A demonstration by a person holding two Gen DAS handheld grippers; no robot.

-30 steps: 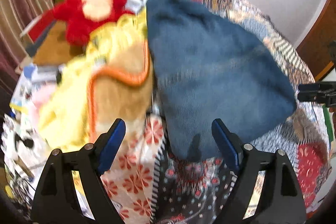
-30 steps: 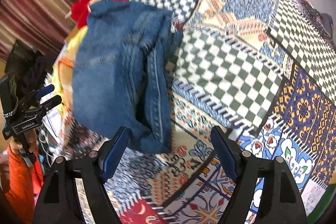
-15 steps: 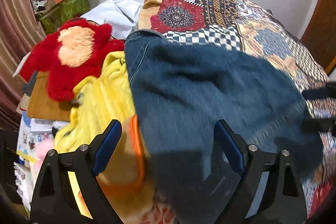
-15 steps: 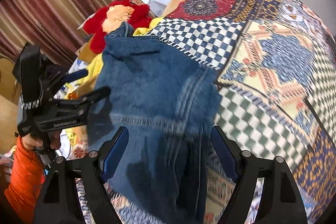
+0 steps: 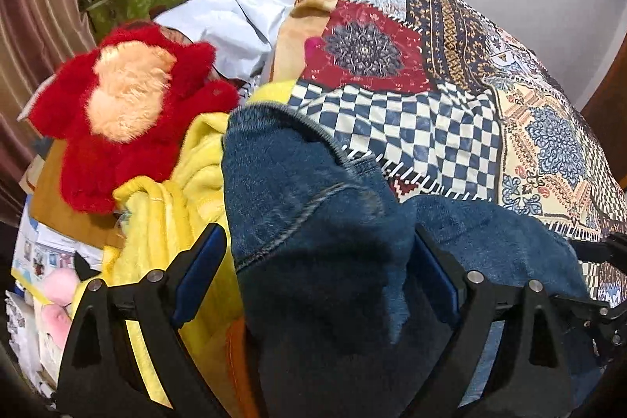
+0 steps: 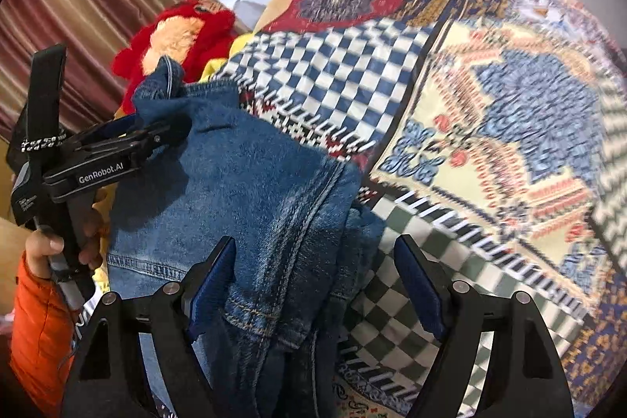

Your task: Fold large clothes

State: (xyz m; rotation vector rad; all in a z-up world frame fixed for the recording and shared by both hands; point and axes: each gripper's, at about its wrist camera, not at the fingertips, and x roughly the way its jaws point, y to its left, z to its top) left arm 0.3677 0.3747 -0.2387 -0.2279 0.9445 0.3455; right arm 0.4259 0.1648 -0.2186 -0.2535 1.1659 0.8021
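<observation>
Far left in the left wrist view, a red plush toy (image 5: 129, 120) sits on the clutter beside the bed, with a yellow blanket (image 5: 184, 206) bunched just right of it. Now the left gripper (image 5: 317, 277): jaws wide, and they have just been opening further. The blue denim garment (image 5: 313, 222) lies heaped between and beneath the fingers, but the blue pads stand clear of the cloth on both sides, so nothing is clamped. Beyond the denim spreads the patchwork quilt (image 5: 411, 128) covering the bed.

Over to the right wrist view: at the left edge a hand (image 6: 51, 245) with an orange sleeve (image 6: 35, 320) grips the handle of that left tool, its fingers reaching onto the denim's upper corner. The denim lies crumpled on the left part of the quilt, seams and stitched hem showing. The right gripper (image 6: 313, 285) hangs over the garment's right edge, jaws spread wide; the left pad is over the denim, the right one over green-checked quilt, gripping nothing.
</observation>
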